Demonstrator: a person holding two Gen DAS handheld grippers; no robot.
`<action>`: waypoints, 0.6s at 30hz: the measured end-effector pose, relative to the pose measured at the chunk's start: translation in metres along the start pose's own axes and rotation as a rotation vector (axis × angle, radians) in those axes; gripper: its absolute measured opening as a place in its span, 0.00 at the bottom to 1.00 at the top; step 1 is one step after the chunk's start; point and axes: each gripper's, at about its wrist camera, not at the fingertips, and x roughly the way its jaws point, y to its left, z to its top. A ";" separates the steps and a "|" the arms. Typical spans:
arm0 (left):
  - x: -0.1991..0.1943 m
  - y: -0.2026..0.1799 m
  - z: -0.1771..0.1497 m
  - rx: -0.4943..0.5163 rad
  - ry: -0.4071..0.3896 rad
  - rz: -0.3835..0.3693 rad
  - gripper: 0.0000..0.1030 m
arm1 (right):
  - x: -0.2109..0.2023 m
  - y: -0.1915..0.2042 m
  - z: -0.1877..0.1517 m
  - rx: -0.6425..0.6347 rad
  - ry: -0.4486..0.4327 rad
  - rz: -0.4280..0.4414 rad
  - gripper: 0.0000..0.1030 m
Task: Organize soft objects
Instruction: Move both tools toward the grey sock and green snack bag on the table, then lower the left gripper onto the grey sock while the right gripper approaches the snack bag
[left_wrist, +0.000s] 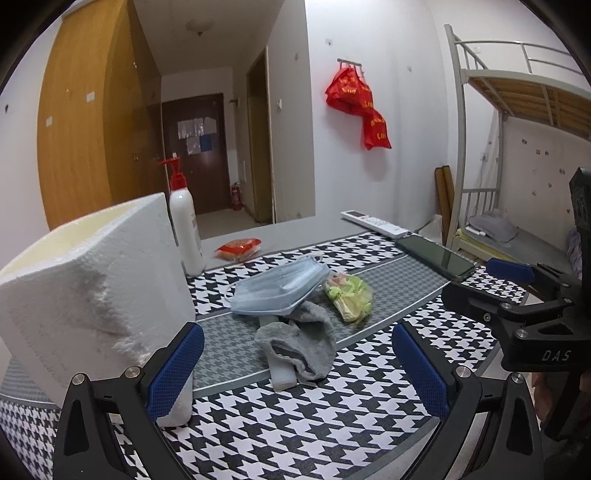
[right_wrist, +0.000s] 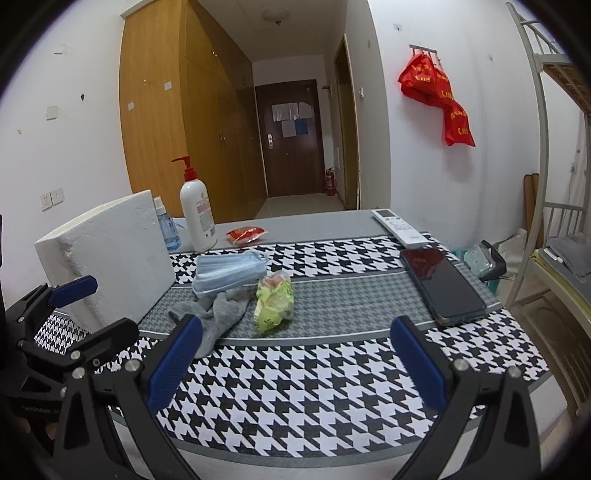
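Note:
A pile of soft things lies mid-table: a blue face mask (left_wrist: 279, 290) (right_wrist: 229, 272), a grey sock (left_wrist: 299, 343) (right_wrist: 218, 315) partly over a white block (left_wrist: 282, 376), and a crumpled green packet (left_wrist: 349, 295) (right_wrist: 275, 301). A white foam box (left_wrist: 92, 284) (right_wrist: 110, 254) stands at the left. My left gripper (left_wrist: 297, 367) is open, low over the cloth just short of the sock. My right gripper (right_wrist: 295, 358) is open too, nearer the front edge with nothing between its fingers. Each gripper shows in the other's view, the right gripper (left_wrist: 517, 295) and the left gripper (right_wrist: 74, 314).
A houndstooth cloth (right_wrist: 295, 387) covers the table. A pump bottle (right_wrist: 197, 214), a small spray bottle (right_wrist: 166, 229) and a red packet (right_wrist: 245, 234) stand at the back. A phone (right_wrist: 443, 284) and a remote (right_wrist: 400, 227) lie at the right. A bunk bed (left_wrist: 517, 147) stands beyond.

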 end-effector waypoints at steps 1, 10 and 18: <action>0.002 0.000 0.000 0.003 0.005 -0.001 0.99 | 0.002 -0.001 0.000 -0.001 0.005 -0.001 1.00; 0.021 0.001 0.003 0.023 0.055 -0.001 0.99 | 0.023 -0.010 0.002 0.023 0.058 -0.002 1.00; 0.035 0.000 0.004 0.022 0.087 0.007 0.99 | 0.034 -0.010 0.005 -0.004 0.076 0.011 1.00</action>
